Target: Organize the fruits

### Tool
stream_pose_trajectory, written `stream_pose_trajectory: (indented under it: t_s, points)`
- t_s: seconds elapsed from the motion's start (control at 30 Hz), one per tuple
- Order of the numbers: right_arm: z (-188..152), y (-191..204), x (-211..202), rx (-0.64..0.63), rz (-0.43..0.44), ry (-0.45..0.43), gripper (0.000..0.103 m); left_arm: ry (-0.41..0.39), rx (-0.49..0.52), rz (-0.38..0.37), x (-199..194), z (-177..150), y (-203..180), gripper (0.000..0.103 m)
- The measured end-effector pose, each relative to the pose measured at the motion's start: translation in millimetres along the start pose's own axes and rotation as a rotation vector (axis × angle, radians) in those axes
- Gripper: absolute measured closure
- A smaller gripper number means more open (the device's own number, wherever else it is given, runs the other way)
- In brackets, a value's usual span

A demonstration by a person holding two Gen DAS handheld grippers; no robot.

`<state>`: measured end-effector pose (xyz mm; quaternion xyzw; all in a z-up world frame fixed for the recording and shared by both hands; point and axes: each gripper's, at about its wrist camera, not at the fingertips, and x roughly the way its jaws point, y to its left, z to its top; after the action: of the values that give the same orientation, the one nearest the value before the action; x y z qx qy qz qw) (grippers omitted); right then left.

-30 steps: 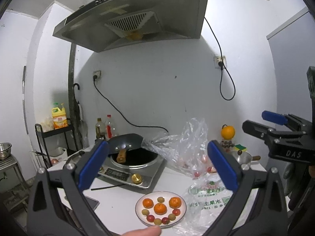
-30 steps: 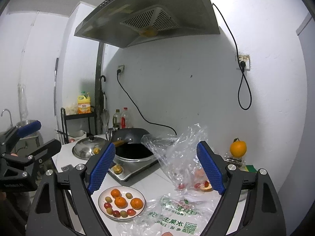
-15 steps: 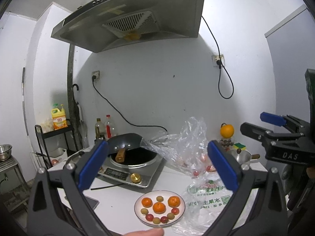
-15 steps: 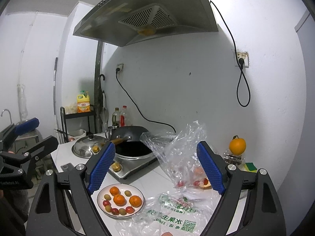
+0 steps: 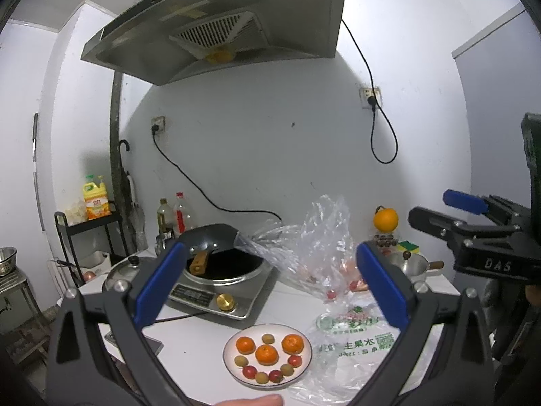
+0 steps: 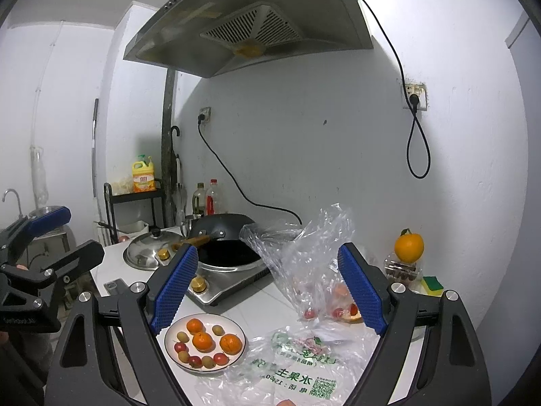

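Below the wide-apart right gripper (image 6: pixel 267 284) (nothing held), the fruit plate (image 6: pixel 236 330).

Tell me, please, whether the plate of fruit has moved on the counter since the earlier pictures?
No. The plate of fruit lies where it did, in front of the induction cooker and beside the plastic bag; only the framing drifts slightly.

Orange tangerines (image 5: pixel 266 354) on a white plate (image 5: pixel 236 367); blue, grid-textured pads (image 6: pixel 175 284) on black hand-held grippers.

The white table (image 6: pixel 257 304) is occupied by a fruit plate (image 6: pixel 236 330), an induction cooker (image 6: pixel 233 280), plastic bags (image 6: pixel 297 365) and a pot lid (image 6: pixel 148 250).
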<state>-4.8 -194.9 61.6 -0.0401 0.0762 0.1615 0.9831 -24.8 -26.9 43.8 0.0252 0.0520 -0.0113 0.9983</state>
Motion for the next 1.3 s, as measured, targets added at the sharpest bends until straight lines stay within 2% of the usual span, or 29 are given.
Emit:
stream_pose_trajectory:
  t_s: [0.6, 1.3]
  points:
    - [0, -4, 13, -0.004, 0.025, 0.018, 0.016, 0.015, -0.033, 0.025, 14, 0, 2, 0.001]
    - [0, -5, 13, -0.004, 0.026, 0.019, 0.016, 0.017, -0.032, 0.016, 16, 0, 0, 0.001]
